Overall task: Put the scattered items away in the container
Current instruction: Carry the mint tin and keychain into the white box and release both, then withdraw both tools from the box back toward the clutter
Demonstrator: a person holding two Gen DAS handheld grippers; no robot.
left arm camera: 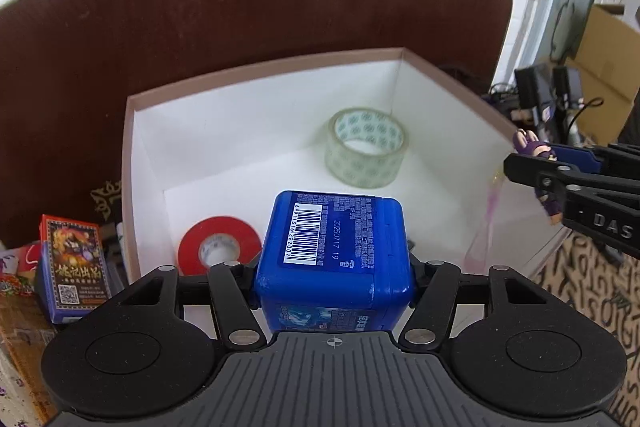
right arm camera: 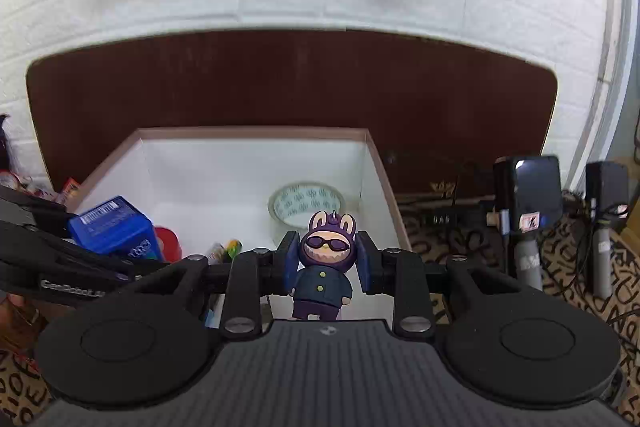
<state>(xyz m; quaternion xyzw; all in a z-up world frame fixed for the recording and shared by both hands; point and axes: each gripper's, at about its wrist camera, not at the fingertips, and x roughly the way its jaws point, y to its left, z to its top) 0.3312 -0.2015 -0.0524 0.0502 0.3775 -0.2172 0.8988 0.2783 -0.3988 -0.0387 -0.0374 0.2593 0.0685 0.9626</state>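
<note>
Left wrist view: two things on their way to the box point(left arm camera: 256, 71)
Left tongs point(left arm camera: 334, 267) squeeze a blue tub point(left arm camera: 334, 247), right tongs point(right arm camera: 327, 263) pinch a bunny toy point(right arm camera: 326, 267); two tape rolls already inside, cards point(left arm camera: 74, 263) left outside

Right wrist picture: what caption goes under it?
Hand-held gripper clamps purple bunny figurine over white box holding clear tape.

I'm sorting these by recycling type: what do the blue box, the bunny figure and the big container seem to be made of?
Blue box: likely hard glossy plastic; moulded rounded corners, scuffed edges. Bunny figure: probably matte soft vinyl or rubber; smooth moulded shapes. Container: apparently cardboard; thin flat walls, white inside, pinkish-brown rim.
</note>
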